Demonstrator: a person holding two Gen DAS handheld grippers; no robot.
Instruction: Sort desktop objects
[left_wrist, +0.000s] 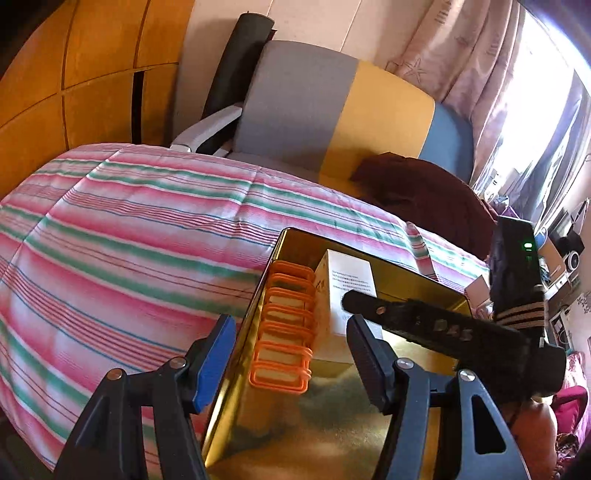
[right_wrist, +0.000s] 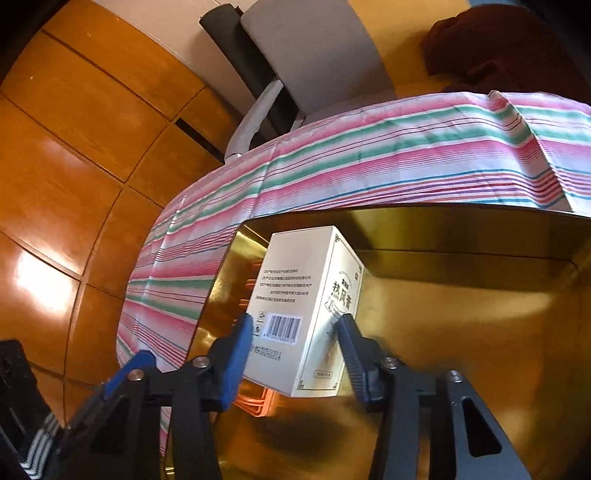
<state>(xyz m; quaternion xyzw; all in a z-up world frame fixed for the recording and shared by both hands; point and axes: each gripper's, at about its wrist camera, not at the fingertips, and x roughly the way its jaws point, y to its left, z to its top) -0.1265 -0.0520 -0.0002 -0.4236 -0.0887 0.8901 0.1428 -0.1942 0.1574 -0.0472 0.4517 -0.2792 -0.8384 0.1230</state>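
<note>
- Left gripper (left_wrist: 291, 350): fingers spread and pinching nothing, straddling the gold tin's (left_wrist: 332, 435) left wall.
- Orange rack (left_wrist: 284, 328): inside the tin, at nine o'clock of the white box (right_wrist: 306, 314).
- Right gripper (right_wrist: 295, 354): fingers pinching the white box, which stands in the tin.

Wooden wardrobe (left_wrist: 85, 74), colour-block chair (left_wrist: 332, 110), bright curtained window (left_wrist: 535, 110).
</note>
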